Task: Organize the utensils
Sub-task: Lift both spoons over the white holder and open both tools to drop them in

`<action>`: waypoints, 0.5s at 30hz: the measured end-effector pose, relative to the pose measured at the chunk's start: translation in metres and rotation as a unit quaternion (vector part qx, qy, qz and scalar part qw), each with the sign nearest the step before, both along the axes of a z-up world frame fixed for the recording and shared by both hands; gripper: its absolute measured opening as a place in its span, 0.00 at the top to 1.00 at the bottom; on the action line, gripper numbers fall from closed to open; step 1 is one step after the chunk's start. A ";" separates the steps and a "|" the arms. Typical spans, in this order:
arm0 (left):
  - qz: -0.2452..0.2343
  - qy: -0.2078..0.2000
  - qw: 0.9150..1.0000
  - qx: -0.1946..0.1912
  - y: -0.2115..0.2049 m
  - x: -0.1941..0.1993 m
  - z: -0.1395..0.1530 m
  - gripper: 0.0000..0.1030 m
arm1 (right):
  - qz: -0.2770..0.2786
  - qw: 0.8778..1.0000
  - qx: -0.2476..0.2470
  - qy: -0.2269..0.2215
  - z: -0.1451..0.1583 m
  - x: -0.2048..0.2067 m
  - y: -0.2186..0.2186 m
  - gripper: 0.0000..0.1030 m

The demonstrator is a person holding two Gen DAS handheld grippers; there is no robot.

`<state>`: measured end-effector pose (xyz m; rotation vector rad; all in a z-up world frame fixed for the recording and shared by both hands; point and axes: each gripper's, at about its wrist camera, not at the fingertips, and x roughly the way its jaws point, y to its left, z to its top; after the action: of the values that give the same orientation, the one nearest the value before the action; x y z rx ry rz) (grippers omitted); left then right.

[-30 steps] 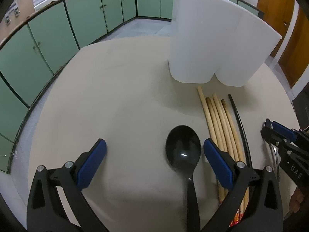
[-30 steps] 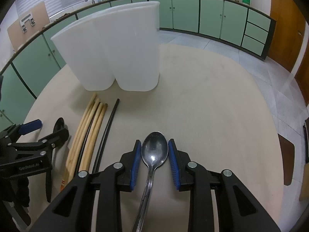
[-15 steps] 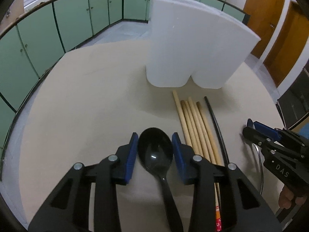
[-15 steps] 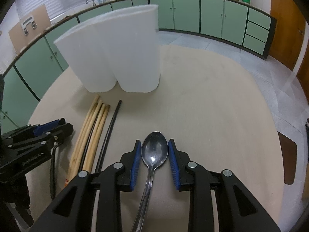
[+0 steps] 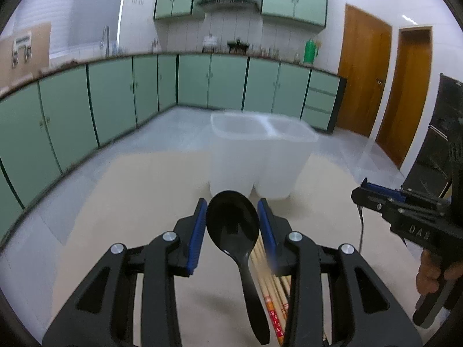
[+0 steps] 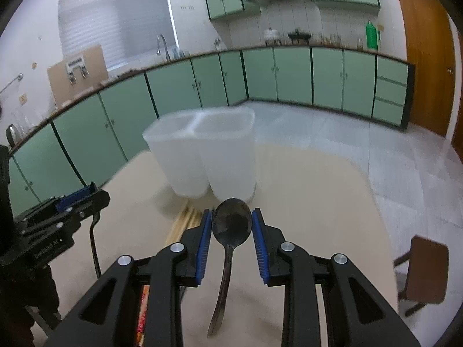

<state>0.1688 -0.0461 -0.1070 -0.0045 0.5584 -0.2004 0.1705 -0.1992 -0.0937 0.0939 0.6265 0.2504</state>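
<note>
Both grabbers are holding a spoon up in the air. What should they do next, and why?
Probably carry them forward over the white holder. The left gripper clamps the black spoon and the right gripper the metal spoon, both short of its open, empty-looking compartments. The chopsticks remain on the table.

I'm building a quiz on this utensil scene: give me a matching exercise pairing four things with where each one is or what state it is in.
Things:
1. black spoon
2. metal spoon
3. chopsticks
4. white container

Places or states:
a. lying on the table
b. clamped in the right gripper
c. standing upright, two compartments
d. clamped in the left gripper

Pairs: 1-d, 2-b, 3-a, 4-c
</note>
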 end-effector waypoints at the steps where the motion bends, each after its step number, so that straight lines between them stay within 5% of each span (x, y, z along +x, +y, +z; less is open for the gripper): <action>1: 0.001 -0.012 1.000 0.001 -0.002 -0.002 0.006 0.67 | 0.001 1.000 0.000 -0.007 0.004 0.001 0.001 0.73; 8: 0.001 -0.086 0.996 -0.023 -0.012 -0.004 0.057 0.67 | 0.007 0.997 0.014 -0.077 0.060 0.009 0.001 0.73; 15: 0.004 -0.147 0.988 -0.035 -0.033 0.044 0.107 0.67 | 0.014 0.991 0.024 -0.131 0.113 0.041 -0.002 0.73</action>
<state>0.2128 -0.0790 0.0002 -0.0447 0.2562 -0.2079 0.2118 -0.2014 0.0191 0.0962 0.3613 0.2983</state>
